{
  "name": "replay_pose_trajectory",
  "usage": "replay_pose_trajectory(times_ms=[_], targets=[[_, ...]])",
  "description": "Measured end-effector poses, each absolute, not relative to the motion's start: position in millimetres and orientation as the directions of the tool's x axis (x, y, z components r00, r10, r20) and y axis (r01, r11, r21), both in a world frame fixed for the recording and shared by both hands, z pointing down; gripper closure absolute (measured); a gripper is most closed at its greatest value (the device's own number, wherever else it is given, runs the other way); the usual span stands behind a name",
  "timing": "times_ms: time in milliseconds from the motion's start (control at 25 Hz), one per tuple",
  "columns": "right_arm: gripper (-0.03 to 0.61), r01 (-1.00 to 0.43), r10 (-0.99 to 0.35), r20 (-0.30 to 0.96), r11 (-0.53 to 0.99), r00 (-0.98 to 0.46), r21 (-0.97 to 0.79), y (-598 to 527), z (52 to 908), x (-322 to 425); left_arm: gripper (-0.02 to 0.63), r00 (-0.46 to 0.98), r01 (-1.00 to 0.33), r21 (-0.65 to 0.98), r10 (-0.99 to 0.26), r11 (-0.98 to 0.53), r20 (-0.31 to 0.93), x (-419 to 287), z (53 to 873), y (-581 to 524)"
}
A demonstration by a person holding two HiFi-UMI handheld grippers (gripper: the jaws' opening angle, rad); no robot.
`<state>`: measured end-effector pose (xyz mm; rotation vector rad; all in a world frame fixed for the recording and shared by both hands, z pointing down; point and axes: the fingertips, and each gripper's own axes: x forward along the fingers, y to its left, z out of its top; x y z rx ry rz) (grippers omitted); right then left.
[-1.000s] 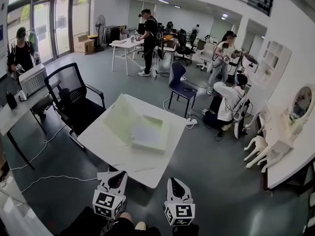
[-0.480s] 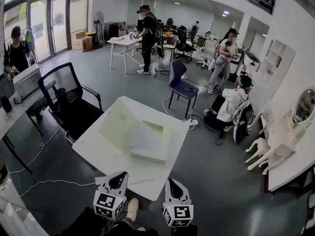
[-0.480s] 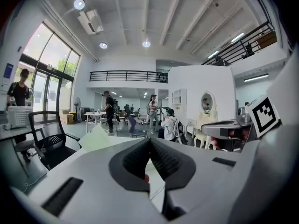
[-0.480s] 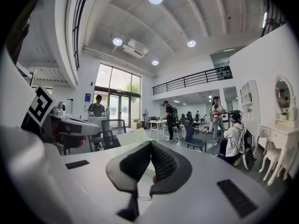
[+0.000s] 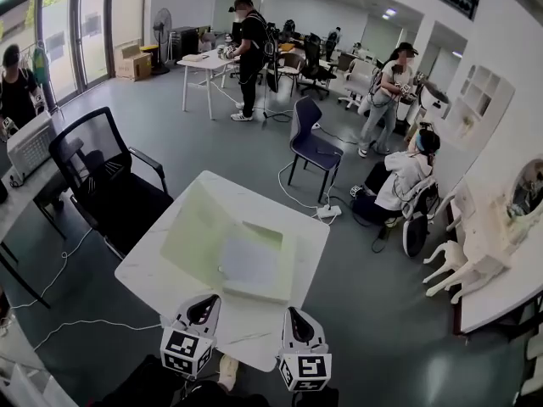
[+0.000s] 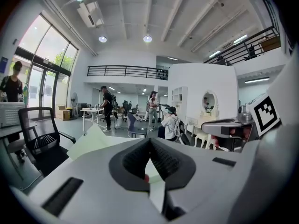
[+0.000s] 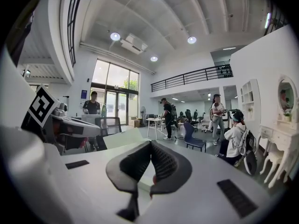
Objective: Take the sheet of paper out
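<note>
1. Left tongs (image 5: pixel 204 303): clenched, with the tips pressed together and nothing between them, as shown in the left gripper view (image 6: pixel 149 142). They are seen at the near edge of the worktop and point toward the box.
2. Right tongs (image 5: pixel 294 316): likewise clenched and empty, with the tips met in the right gripper view (image 7: pixel 150 144). They are held just right of the left tongs, at the near edge of the worktop.
3. Worktop (image 5: pixel 293 219): white and rectangular, set cornerwise in the head view.
4. Box (image 5: pixel 254 293): pale green and shallow, placed near the middle of the worktop and apart from both tongs.
5. Lid (image 5: pixel 191 227): pale green, opened and tilted up at the left side of the box.
6. Sheet of paper (image 5: pixel 248 261): white, laid flat inside the box and touched by neither tongs.
7. Office chair (image 5: pixel 102 172): black with a mesh back, stood on the floor left of the worktop.
8. Blue chair (image 5: pixel 310 142): stood on the floor beyond the far corner of the worktop.
9. Seated person (image 5: pixel 399 176): in a white top, on the floor at the far right.
</note>
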<state>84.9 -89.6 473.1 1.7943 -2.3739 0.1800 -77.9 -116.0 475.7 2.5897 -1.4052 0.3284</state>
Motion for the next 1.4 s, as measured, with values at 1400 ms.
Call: replay_pose_trajectory(times_ms=[1400], targets=[[0.561, -0.972, -0.868, 0.444, 0.230, -0.223, -0.041, -319, 613, 49, 0.584, 0.539, -0.834, 0.234, -0.649, -0.499, 0.537, -112, 653, -345]])
